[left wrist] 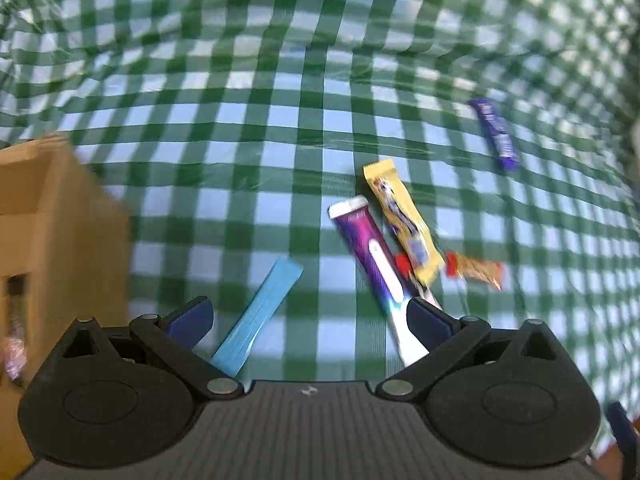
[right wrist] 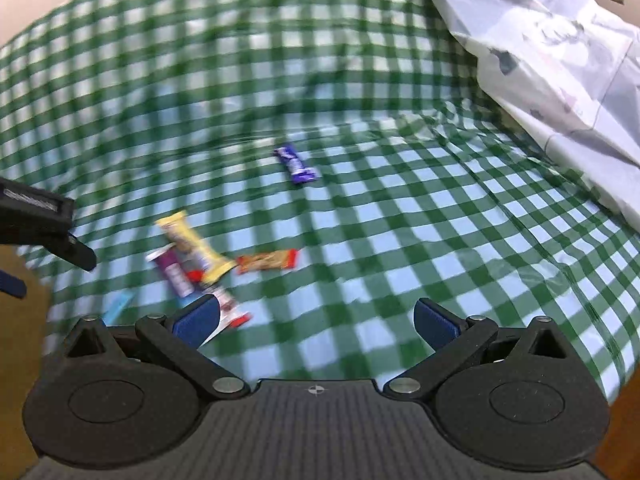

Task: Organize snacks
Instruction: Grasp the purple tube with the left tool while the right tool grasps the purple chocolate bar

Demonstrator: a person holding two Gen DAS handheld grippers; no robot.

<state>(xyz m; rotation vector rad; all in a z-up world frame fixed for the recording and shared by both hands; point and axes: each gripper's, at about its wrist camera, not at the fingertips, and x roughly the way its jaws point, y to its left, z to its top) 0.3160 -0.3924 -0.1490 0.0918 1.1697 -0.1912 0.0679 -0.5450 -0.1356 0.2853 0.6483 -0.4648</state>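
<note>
Several snack packs lie on the green-and-white checked cloth (left wrist: pixel 280 128). A light blue strip pack (left wrist: pixel 258 316) lies just ahead of my left gripper (left wrist: pixel 308 318), which is open with nothing between its fingers. A purple-and-white pack (left wrist: pixel 374 264) lies beside a yellow pack (left wrist: pixel 404 220); an orange bar (left wrist: pixel 476 270) and a small purple bar (left wrist: pixel 496 134) lie further right. My right gripper (right wrist: pixel 316 320) is open and empty over the cloth, with the yellow pack (right wrist: pixel 196 246), purple-and-white pack (right wrist: pixel 176 276), orange bar (right wrist: pixel 268 262) and purple bar (right wrist: pixel 296 164) ahead of it.
A cardboard box (left wrist: pixel 48 232) stands at the left, close to my left gripper. A crumpled white plastic bag (right wrist: pixel 552 56) lies at the cloth's far right. The other gripper (right wrist: pixel 44 220) shows at the left edge of the right wrist view.
</note>
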